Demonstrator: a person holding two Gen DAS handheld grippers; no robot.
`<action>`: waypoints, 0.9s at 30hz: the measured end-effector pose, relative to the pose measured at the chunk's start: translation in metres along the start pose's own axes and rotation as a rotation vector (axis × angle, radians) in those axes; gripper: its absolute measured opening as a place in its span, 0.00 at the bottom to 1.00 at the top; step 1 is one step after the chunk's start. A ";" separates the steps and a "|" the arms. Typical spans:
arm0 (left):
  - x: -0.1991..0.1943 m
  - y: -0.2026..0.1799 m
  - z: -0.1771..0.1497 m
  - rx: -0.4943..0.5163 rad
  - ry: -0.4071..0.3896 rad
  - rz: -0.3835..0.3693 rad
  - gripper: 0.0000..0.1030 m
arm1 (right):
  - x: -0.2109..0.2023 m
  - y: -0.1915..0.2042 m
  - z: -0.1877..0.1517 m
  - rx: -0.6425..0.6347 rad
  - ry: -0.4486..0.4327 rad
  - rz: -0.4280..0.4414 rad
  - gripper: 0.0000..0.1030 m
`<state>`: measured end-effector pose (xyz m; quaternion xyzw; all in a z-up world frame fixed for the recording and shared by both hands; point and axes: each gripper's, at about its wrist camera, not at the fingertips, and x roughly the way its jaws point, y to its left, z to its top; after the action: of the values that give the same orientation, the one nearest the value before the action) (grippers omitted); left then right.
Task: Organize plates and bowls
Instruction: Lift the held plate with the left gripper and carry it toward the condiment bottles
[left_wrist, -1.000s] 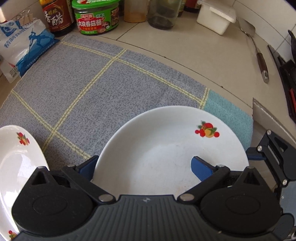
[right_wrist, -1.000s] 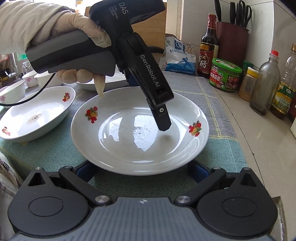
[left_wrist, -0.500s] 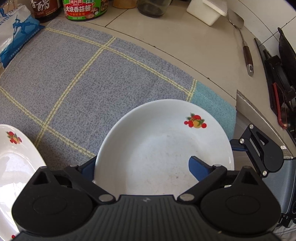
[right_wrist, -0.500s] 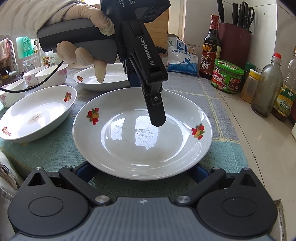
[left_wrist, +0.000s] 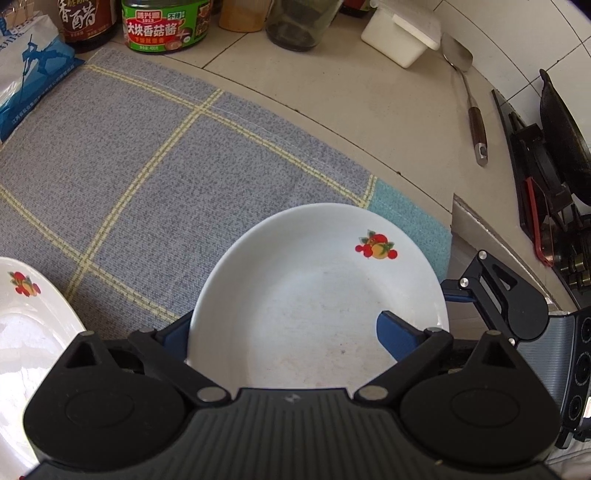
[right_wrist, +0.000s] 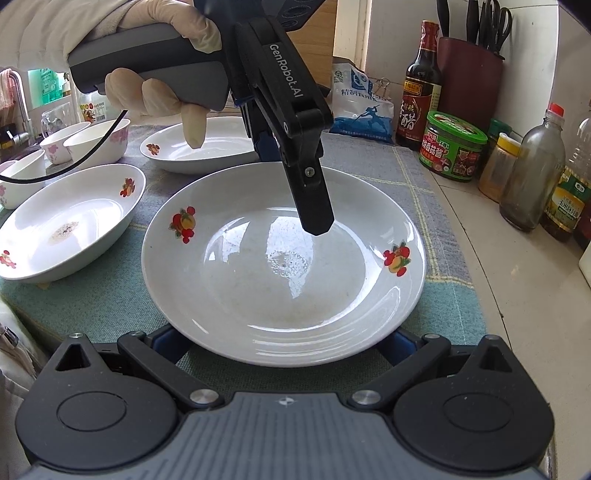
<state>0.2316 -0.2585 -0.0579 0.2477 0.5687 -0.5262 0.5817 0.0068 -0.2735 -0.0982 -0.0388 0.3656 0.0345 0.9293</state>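
Observation:
A white plate with fruit prints (right_wrist: 280, 258) sits over the checked cloth; it also shows in the left wrist view (left_wrist: 317, 295). My left gripper (left_wrist: 280, 332) has one blue finger (left_wrist: 397, 334) over the plate's inside and the other (left_wrist: 173, 334) under its rim, so it is shut on the rim. In the right wrist view its body (right_wrist: 295, 122) hangs over the plate's far side. My right gripper (right_wrist: 284, 347) is open, its fingers spread wide under the plate's near edge.
Two more fruit-print plates (right_wrist: 70, 221) (right_wrist: 199, 144) and several small bowls (right_wrist: 99, 138) lie to the left. Sauce bottles and a green-lidded jar (right_wrist: 452, 146) line the back. A spatula (left_wrist: 469, 99) and the stove (left_wrist: 546, 177) are to the right.
The plate has risen slightly and tilted in my left gripper's hold. The left gripper has moved up and back; the right gripper stays under the near rim.

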 end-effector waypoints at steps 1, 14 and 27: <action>-0.001 0.001 0.001 0.001 -0.004 -0.001 0.95 | 0.000 -0.001 0.002 -0.005 0.002 -0.001 1.00; -0.002 0.023 0.041 -0.006 -0.079 -0.003 0.95 | 0.020 -0.038 0.031 -0.031 0.002 -0.027 1.00; 0.011 0.048 0.074 -0.014 -0.125 0.019 0.95 | 0.055 -0.068 0.050 -0.025 0.014 -0.050 1.00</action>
<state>0.3023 -0.3123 -0.0656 0.2157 0.5323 -0.5313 0.6228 0.0864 -0.3344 -0.0961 -0.0599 0.3707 0.0155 0.9267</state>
